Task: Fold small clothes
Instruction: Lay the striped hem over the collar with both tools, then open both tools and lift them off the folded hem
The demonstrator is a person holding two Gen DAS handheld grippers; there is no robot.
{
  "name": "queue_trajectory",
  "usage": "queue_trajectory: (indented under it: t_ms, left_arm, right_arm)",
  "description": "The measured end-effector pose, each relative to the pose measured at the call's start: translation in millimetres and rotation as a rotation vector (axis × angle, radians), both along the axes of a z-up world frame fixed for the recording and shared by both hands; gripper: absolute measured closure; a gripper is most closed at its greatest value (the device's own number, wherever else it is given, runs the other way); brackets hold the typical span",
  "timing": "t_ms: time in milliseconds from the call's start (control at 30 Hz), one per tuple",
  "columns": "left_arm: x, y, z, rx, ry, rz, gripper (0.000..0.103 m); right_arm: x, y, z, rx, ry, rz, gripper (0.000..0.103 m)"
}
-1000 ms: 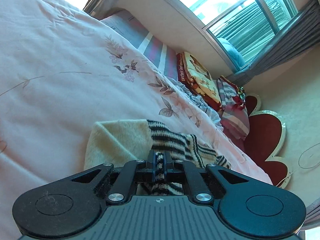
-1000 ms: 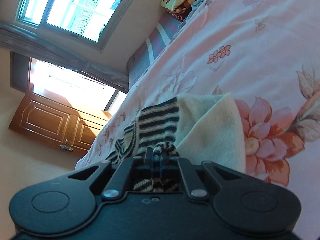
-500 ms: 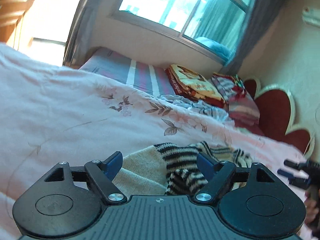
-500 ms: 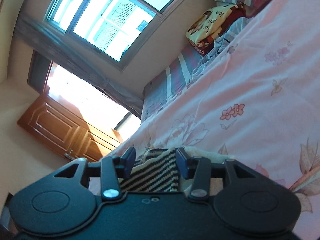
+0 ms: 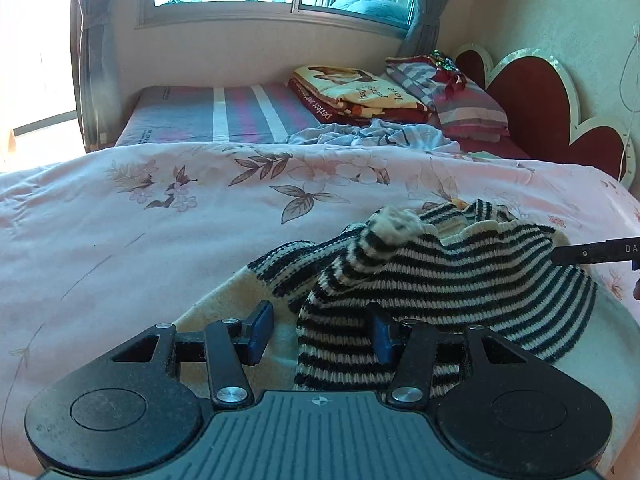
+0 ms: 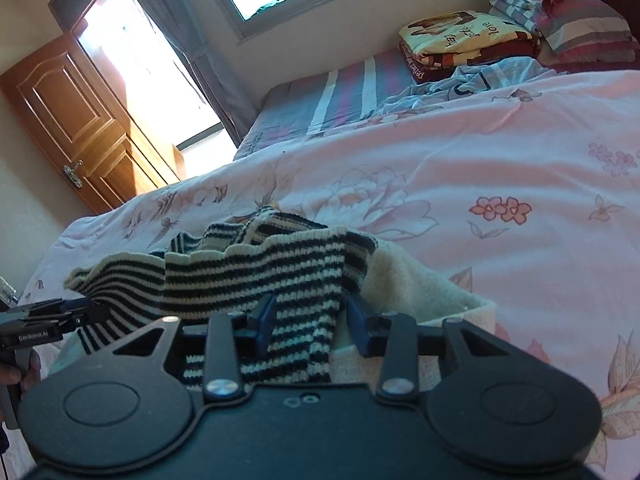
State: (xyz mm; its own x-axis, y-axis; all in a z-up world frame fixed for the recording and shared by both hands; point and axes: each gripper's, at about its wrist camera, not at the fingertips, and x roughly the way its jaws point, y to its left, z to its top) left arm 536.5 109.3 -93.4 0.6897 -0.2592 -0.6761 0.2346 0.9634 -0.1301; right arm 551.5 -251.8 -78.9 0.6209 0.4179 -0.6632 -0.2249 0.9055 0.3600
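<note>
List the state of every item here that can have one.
Left gripper: open, holding nothing.
Right gripper: open, straddling fabric.
Black-and-cream striped knit sweater: bunched, unfolded, on the bed.
Brown wooden door: open.
Yellow-and-red blanket: folded.
Grey curtains: drawn aside.

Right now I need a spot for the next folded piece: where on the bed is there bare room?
Bare pink floral duvet lies left of the striped knit sweater, and more between it and the crumpled blue garment. Crowded: around the sweater, where both open claws, left and right, sit, and the headboard end with the folded blanket and pillows.
</note>
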Motion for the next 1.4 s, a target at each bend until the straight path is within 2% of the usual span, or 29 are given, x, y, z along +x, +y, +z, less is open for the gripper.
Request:
queue_trajectory:
  t_ms: [33, 67, 100, 133, 200, 267, 400, 467, 500, 600, 633, 733, 833, 867, 933, 967, 1000, 1033, 1100, 1233, 1267, 1333, 1400]
  left_arm:
    - [3, -1, -1, -0.004, 0.006, 0.003, 0.053]
    - [5, -1, -2, -0.001, 0.008, 0.005, 0.06]
    - [7, -4, -3, 0.025, 0.003, 0.011, 0.079]
    - [7, -3, -2, 0.037, -0.008, 0.012, 0.1]
    - [6, 1, 0, -0.002, -0.012, 0.009, 0.1]
    - [0, 0, 3, 0.014, -0.051, 0.015, 0.1]
    - [-13, 6, 21, -0.031, -0.186, 0.072, 0.1]
    - [-12, 6, 25, -0.028, -0.198, 0.093, 0.1]
    - [-8, 5, 23, -0.002, -0.182, 0.101, 0.1]
    - [8, 0, -1, 0.061, -0.073, 0.115, 0.1]
    - [7, -2, -7, 0.08, -0.082, 0.115, 0.1]
    - [4, -7, -8, 0.101, -0.104, 0.123, 0.099]
    - [2, -11, -5, 0.127, -0.117, 0.122, 0.093]
    - [0, -10, -2, 0.126, -0.12, 0.128, 0.088]
    - [-12, -6, 13, 0.129, -0.181, 0.187, 0.046]
    - [-21, -5, 23, 0.118, -0.237, 0.2, 0.037]
    - [-28, -8, 30, 0.104, -0.275, 0.197, 0.031]
    - [-33, -15, 38, 0.075, -0.294, 0.173, 0.031]
    - [-32, -38, 40, 0.044, -0.27, 0.086, 0.031]
    - [-22, -93, 16, 0.112, -0.177, -0.042, 0.031]
    - [-20, -97, 10, 0.123, -0.157, -0.046, 0.031]
    - [-22, -95, -3, 0.193, -0.124, -0.022, 0.031]
    - [-27, -72, -6, 0.201, -0.133, 0.015, 0.029]
  right_arm:
    - [1, 2, 0, -0.017, -0.002, 0.006, 0.071]
    - [3, 4, 0, -0.029, -0.001, 0.013, 0.079]
    - [4, 5, -1, -0.04, 0.004, 0.023, 0.088]
    - [5, 7, -2, -0.052, 0.006, 0.03, 0.09]
    - [4, 11, -2, -0.087, -0.024, 0.04, 0.095]
    - [-2, 12, 1, -0.103, -0.069, 0.027, 0.096]
    - [-18, 0, 18, -0.079, -0.172, -0.04, 0.097]
    - [-24, -6, 24, -0.09, -0.216, -0.072, 0.097]
    - [-23, -8, 24, -0.098, -0.223, -0.083, 0.097]
    - [-8, -10, 5, -0.132, -0.129, -0.108, 0.097]
    - [-4, -9, -1, -0.142, -0.101, -0.108, 0.097]
    - [-2, -7, -7, -0.152, -0.098, -0.113, 0.097]
    - [-5, -7, -4, -0.144, -0.104, -0.097, 0.09]
    - [-9, -8, 0, -0.135, -0.116, -0.101, 0.081]
    - [-21, -6, 14, -0.147, -0.179, -0.111, 0.073]
    - [-27, -1, 21, -0.158, -0.211, -0.095, 0.068]
    - [-30, 6, 27, -0.166, -0.23, -0.057, 0.068]
    - [-31, 17, 30, -0.178, -0.236, -0.006, 0.068]
    - [-30, 47, 27, -0.225, -0.231, 0.097, 0.07]
    - [-21, 95, 7, -0.278, -0.18, 0.193, 0.071]
    - [-21, 101, 2, -0.302, -0.174, 0.206, 0.07]
    - [-22, 100, -3, -0.336, -0.174, 0.223, 0.07]
    - [-23, 82, -1, -0.369, -0.174, 0.176, 0.07]
